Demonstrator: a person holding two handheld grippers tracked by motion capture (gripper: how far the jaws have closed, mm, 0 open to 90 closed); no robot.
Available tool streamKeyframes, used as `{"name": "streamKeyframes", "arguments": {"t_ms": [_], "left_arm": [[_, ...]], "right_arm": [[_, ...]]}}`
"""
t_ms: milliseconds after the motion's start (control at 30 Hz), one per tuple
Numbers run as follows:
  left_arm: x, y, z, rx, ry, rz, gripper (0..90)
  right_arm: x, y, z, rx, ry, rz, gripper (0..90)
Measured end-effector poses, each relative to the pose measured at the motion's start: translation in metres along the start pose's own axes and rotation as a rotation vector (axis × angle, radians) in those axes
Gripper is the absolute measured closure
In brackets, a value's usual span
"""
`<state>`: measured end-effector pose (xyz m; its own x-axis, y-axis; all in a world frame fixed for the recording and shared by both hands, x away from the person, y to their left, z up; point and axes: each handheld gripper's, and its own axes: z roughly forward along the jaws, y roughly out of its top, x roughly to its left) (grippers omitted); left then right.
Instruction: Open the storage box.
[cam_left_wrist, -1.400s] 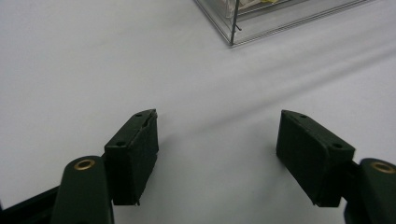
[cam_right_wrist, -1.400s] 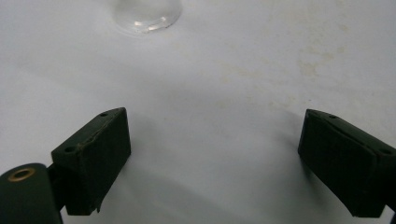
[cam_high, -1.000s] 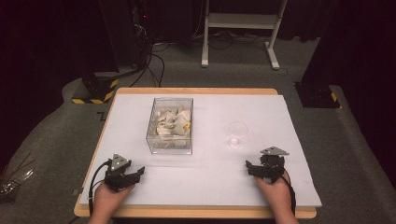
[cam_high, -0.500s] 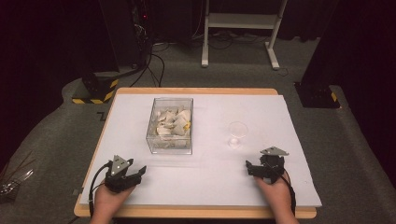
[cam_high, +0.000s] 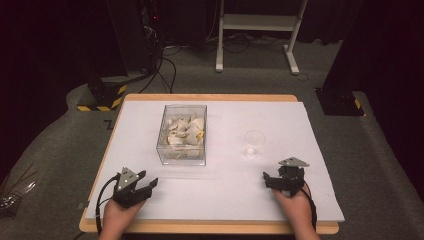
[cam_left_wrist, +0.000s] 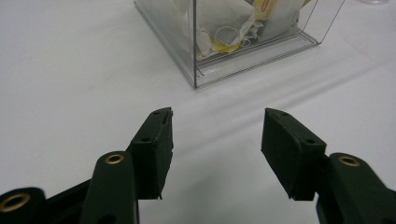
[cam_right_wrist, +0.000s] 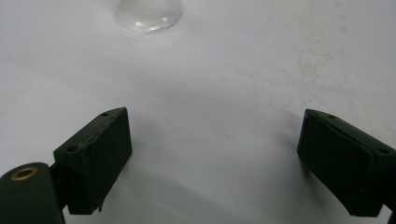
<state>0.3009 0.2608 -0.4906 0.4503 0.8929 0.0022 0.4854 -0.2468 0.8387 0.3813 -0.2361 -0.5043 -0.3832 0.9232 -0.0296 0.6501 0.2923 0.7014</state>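
here the left gripper (cam_high: 150, 184) rests on the desk (cam_high: 225, 190), fingers (cam_left_wrist: 156, 140) wide and empty — the clear box (cam_high: 182, 134) of crumpled packets just ahead, top cut off in its view. right gripper (cam_high: 267, 178) gapes too; the glass (cam_high: 254, 144) beyond is faint.

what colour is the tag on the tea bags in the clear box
Yellow, with red lettering, on the tea bags in the clear box; clearest in the left gripper view.

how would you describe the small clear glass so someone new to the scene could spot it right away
Start at the white table top, then find the clear plastic box of pale tea bags left of centre. The small clear glass stands alone to that box's right, ahead of the right gripper. Unlike the square, filled box, it is round and empty.
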Motion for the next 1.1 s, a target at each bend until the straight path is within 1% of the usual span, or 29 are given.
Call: {"name": "streamKeyframes", "arguments": {"t_ms": [33, 100, 267, 367, 433, 600, 667, 700, 767, 800, 900, 1000, 1100], "left_arm": [[-0.001, 0.0, 0.0, -0.005, -0.006, 0.006, 44.4], [-0.003, 0.001, -0.001, -0.015, -0.023, 0.002, 45.2], [-0.006, 0.0, 0.001, -0.016, -0.034, 0.004, 46.9], [-0.007, 0.0, 0.002, -0.015, -0.042, -0.011, 47.2], [-0.007, 0.0, 0.001, -0.028, -0.039, -0.014, 47.1], [-0.007, 0.001, 0.001, -0.039, -0.056, -0.022, 46.8], [-0.008, 0.0, 0.001, -0.042, -0.057, -0.019, 46.7], [-0.009, 0.0, 0.001, -0.043, -0.056, -0.01, 46.4], [-0.01, 0.0, 0.001, -0.045, -0.046, -0.002, 46.2], [-0.01, 0.0, 0.001, -0.047, -0.041, -0.002, 45.9], [-0.009, 0.001, 0.0, -0.054, -0.047, -0.019, 46.6], [-0.01, 0.002, -0.001, -0.064, -0.052, -0.002, 46.5], [-0.011, 0.004, -0.002, -0.075, -0.051, -0.005, 46.1]], "right_arm": [[0.0, 0.0, 0.0, 0.0, 0.0, 0.0, 9.7], [0.0, 0.0, 0.0, 0.0, 0.0, -0.001, 9.8], [0.0, 0.0, 0.0, 0.0, 0.001, -0.002, 9.8], [0.0, 0.0, 0.0, 0.0, 0.001, 0.0, 9.8], [0.0, 0.0, 0.0, 0.001, 0.001, 0.003, 9.8], [0.0, 0.0, 0.0, 0.001, 0.001, 0.003, 9.8], [0.0, 0.0, 0.0, 0.001, 0.001, 0.003, 9.8], [0.0, 0.0, 0.0, 0.001, 0.001, 0.002, 9.8], [0.0, 0.0, 0.0, 0.0, 0.001, 0.0, 9.8], [0.0, 0.0, 0.0, 0.001, 0.001, 0.002, 9.8], [0.0, 0.0, 0.0, 0.001, 0.002, 0.003, 9.8], [0.0, 0.0, 0.0, 0.001, 0.001, 0.003, 9.8], [0.0, 0.0, 0.0, 0.001, 0.001, 0.002, 9.8]]}}
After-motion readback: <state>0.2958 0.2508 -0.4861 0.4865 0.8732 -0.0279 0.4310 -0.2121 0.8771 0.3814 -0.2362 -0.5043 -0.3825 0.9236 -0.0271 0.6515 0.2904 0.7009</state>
